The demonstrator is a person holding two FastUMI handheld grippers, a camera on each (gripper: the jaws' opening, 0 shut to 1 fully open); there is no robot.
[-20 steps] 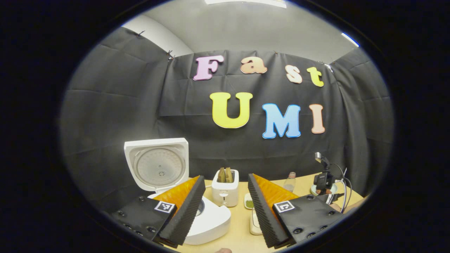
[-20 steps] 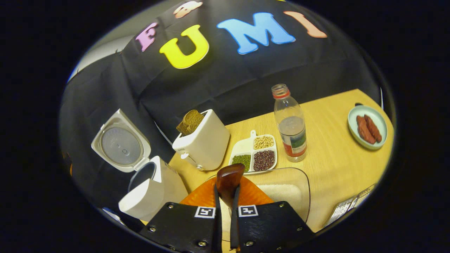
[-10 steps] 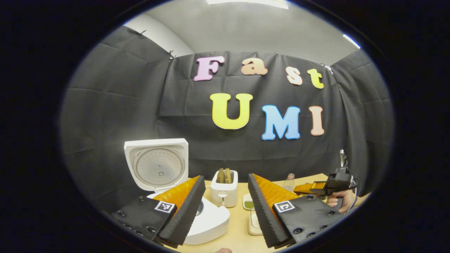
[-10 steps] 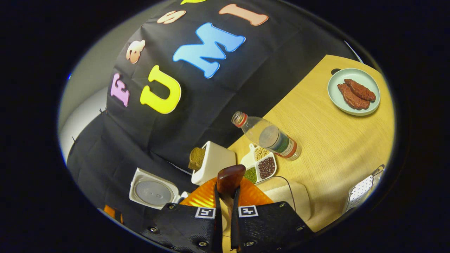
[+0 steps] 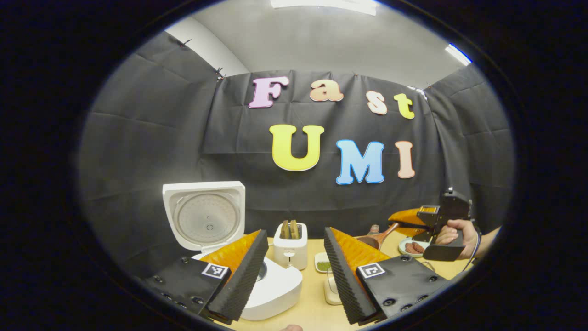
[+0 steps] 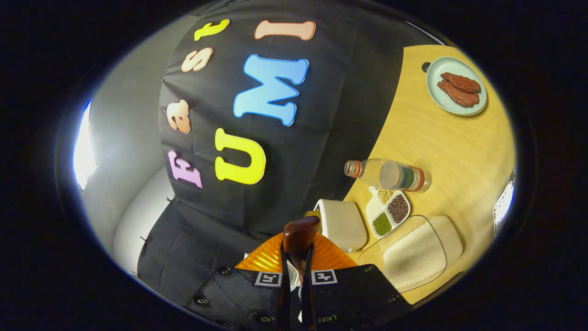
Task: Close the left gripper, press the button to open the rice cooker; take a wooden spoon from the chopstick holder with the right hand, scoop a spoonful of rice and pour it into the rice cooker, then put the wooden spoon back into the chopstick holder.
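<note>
- The white rice cooker (image 5: 271,289) sits at the left of the pale wooden table (image 5: 312,303) with its lid (image 5: 204,214) standing upright, so the pot is open to take rice.
- The left gripper (image 5: 294,271), black with orange fingers lined in ridged foam, hangs just above the cooker with its jaws spread wide and nothing between them; I judge its button job is done and it is idling.
- Behind, a white toaster (image 5: 290,246) holds two brown slices.
- Right of the toaster, the dark brown wooden spoon (image 5: 373,238) reaches leftwards, bowl leading, towards the cooker.
- The right gripper (image 6: 296,250), held by a hand (image 5: 452,232), is clamped tight on the spoon's handle and rolled sideways, probably starting the pour.
- Whether rice lies in the bowl cannot be told.
- The clear rectangular rice tray (image 6: 420,255) lies on the table below.
</note>
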